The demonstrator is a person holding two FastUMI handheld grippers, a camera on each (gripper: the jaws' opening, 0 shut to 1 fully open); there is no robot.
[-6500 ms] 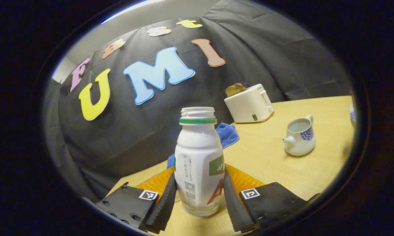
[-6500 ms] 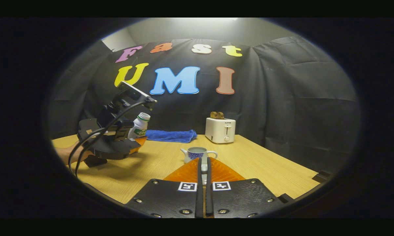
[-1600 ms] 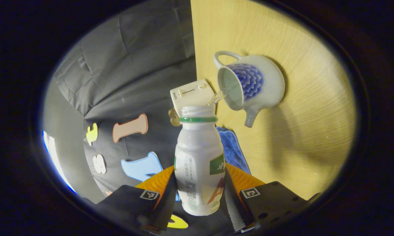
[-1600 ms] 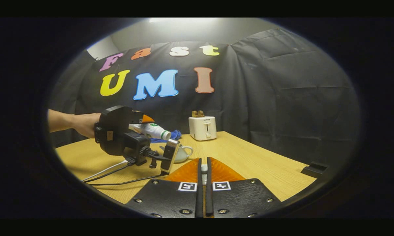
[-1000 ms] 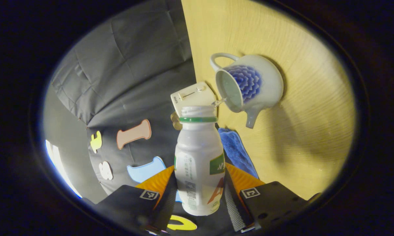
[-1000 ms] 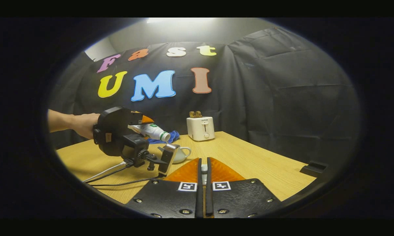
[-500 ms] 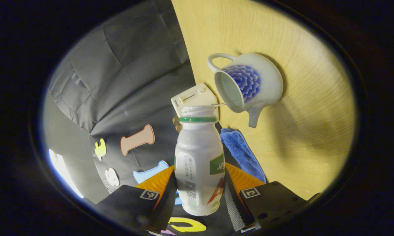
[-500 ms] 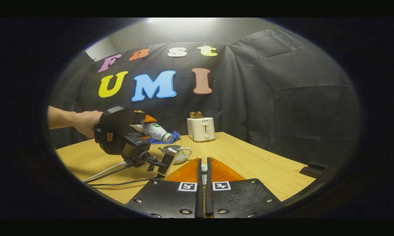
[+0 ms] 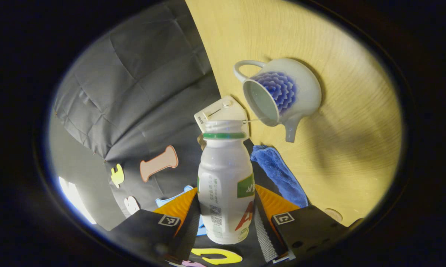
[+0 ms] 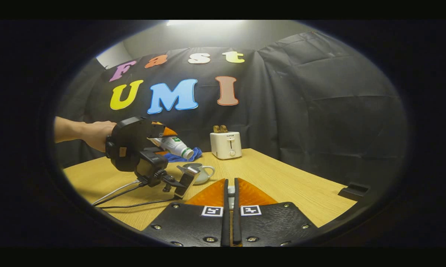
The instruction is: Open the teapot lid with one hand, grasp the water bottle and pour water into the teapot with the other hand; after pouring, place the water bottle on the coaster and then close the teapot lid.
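We see the left gripper point(image 9: 225, 222) clamped on the water bottle point(image 9: 225, 181), a finger pressing on each side of its lower body. The bottle is uncapped, with a green ring under its neck, and in the right gripper view it lies tipped on its side in the air, its mouth pointing down toward the teapot point(image 10: 201, 172). A thin thread of water runs from the mouth to the rim of the teapot point(image 9: 280, 92) in the left gripper view. The teapot stands on the wooden table point(image 9: 337, 148) with its top open, a blue flower pattern on its side, handle and spout on opposite sides. Just beyond it sit a blue cloth point(image 9: 278, 174) and a white toaster point(image 9: 219, 113) near the table's far edge. A hand point(image 10: 96, 135) holds the left gripper from behind.

The right gripper point(image 10: 230, 215) hangs above the near side of the table, well apart from the teapot. Its fingers lie close together on something small and pale, perhaps the lid, though we cannot make it out.
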